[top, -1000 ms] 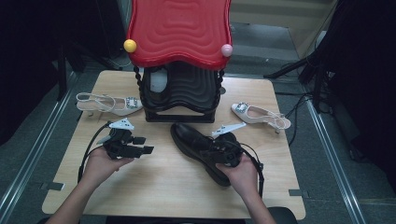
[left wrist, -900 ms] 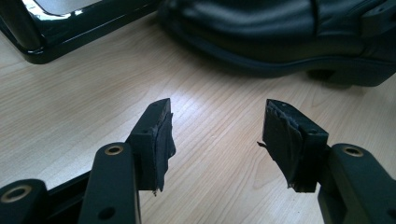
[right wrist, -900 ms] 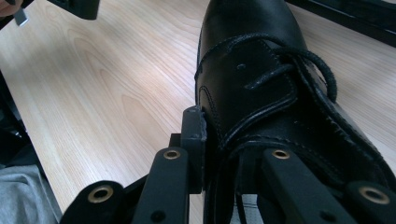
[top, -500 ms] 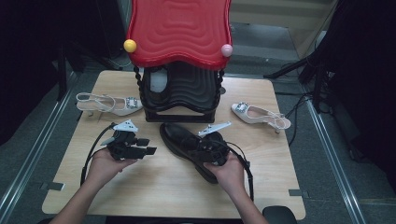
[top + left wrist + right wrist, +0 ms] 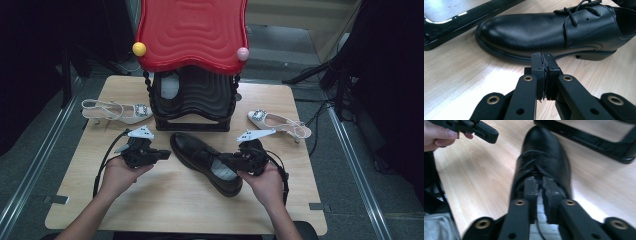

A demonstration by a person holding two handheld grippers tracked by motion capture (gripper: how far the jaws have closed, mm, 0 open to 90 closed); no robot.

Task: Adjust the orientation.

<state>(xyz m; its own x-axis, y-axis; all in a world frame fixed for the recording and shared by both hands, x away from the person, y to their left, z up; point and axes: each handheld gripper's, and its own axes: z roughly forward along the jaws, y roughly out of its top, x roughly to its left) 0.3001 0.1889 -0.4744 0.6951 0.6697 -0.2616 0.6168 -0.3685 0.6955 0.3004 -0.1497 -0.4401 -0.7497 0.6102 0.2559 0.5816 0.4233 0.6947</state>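
A black leather lace-up shoe [image 5: 205,162] lies slantwise on the wooden table [image 5: 150,210], its toe toward the black stand. My right gripper [image 5: 222,159] reaches into the shoe's opening from the heel side. In the right gripper view its jaws [image 5: 538,182] have just closed further and pinch the shoe [image 5: 541,147] near the laces. My left gripper [image 5: 165,154] hovers just left of the toe. Its jaws have just been closing with nothing between them. In the left gripper view they [image 5: 543,58] stand pressed together, a short way off the shoe's side [image 5: 524,32].
A black ribbed stand [image 5: 192,100] with a red wavy top [image 5: 192,30] rises at the table's back middle. A beige slingback shoe [image 5: 117,111] lies at the left and a white heeled shoe [image 5: 280,122] at the right. Cables trail from both grippers.
The black shoe has shifted left toward the stand with my right gripper on it. My left gripper's jaws have gone from wide apart to pressed together.
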